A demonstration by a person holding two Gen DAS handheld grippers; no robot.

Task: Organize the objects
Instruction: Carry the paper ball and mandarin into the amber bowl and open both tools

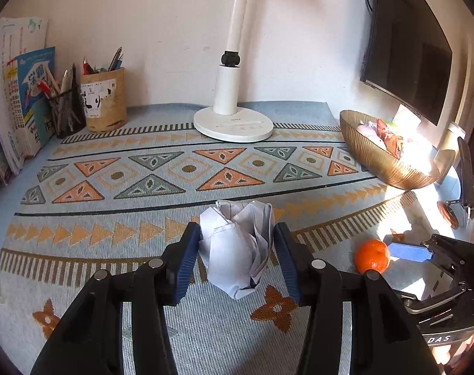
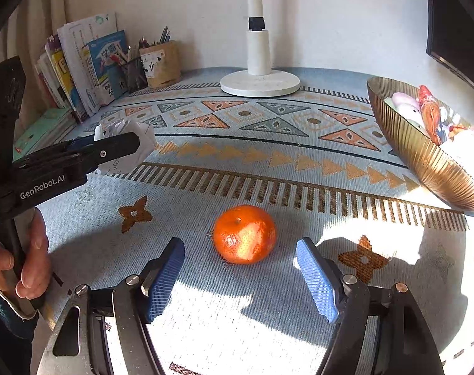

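Orange round mandarin (image 2: 245, 234) sits dead ahead of the right gripper (image 2: 240, 276), just past its wide-open blue pads with nothing held. Left gripper (image 1: 237, 250) is clamped on the crumpled white paper ball (image 1: 238, 247), so I'd say the right one's nearer.

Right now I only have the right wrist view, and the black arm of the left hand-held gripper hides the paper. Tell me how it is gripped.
Observer: The left hand-held gripper has the crumpled paper ball between its two blue pads. One pad presses on each side, and the paper sticks out past the tips.
Operator: Now report what stands behind the bowl. Glare blanks that edge for me.
Observer: A white bottle-shaped thing stands just past the far rim of the bowl, in the sunlight. I cannot tell what it is.
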